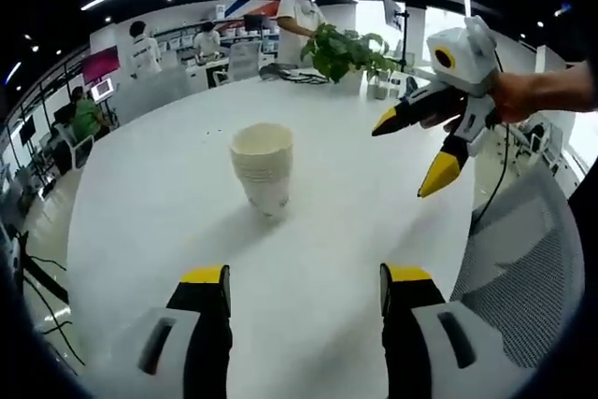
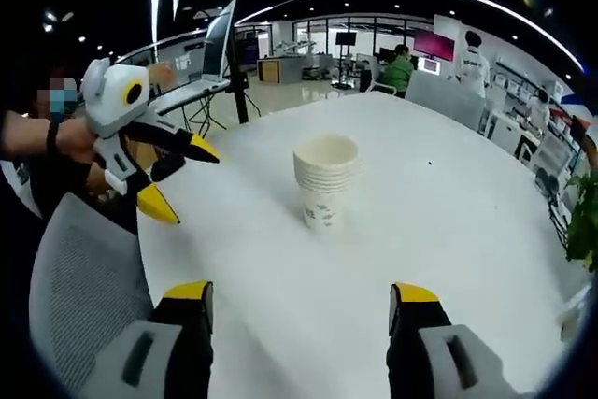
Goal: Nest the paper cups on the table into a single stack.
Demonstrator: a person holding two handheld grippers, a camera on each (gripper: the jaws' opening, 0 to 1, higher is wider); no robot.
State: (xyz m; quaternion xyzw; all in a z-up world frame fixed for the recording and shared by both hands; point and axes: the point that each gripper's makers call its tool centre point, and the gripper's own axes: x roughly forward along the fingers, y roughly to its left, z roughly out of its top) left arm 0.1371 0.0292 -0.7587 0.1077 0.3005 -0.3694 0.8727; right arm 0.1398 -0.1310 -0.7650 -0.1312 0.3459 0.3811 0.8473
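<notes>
A: Nearest items first, left gripper view?

B: The left hand-held gripper (image 1: 304,292) rises from the bottom edge, black jaws with yellow tips, set wide apart with nothing between them. Under it lies the worktop (image 1: 168,212), white, smooth and round-edged, with a faint sheen.

A: And the task item?

B: One stack of paper cups (image 1: 263,168) stands upright near the middle of the worktop, well ahead of the jaws. The cups are off-white, tapered, nested so that several rolled rims show as rings near the top. In the right gripper view the same stack (image 2: 325,179) shows a small greenish print on the lowest cup's wall.

A: The other tool?

B: The right hand-held gripper (image 1: 406,156) hangs above the worktop, to the right of the stack and apart from it, held by a hand (image 1: 519,95). Its yellow-tipped jaws are spread and carry nothing. A grey mesh chair back (image 1: 523,259) sits at the worktop's edge beneath it.

A: Further off?

B: A leafy green potted plant (image 1: 346,51) stands at the far edge of the worktop. Beyond it, people (image 1: 299,16) stand and sit among office desks under strip lights
</notes>
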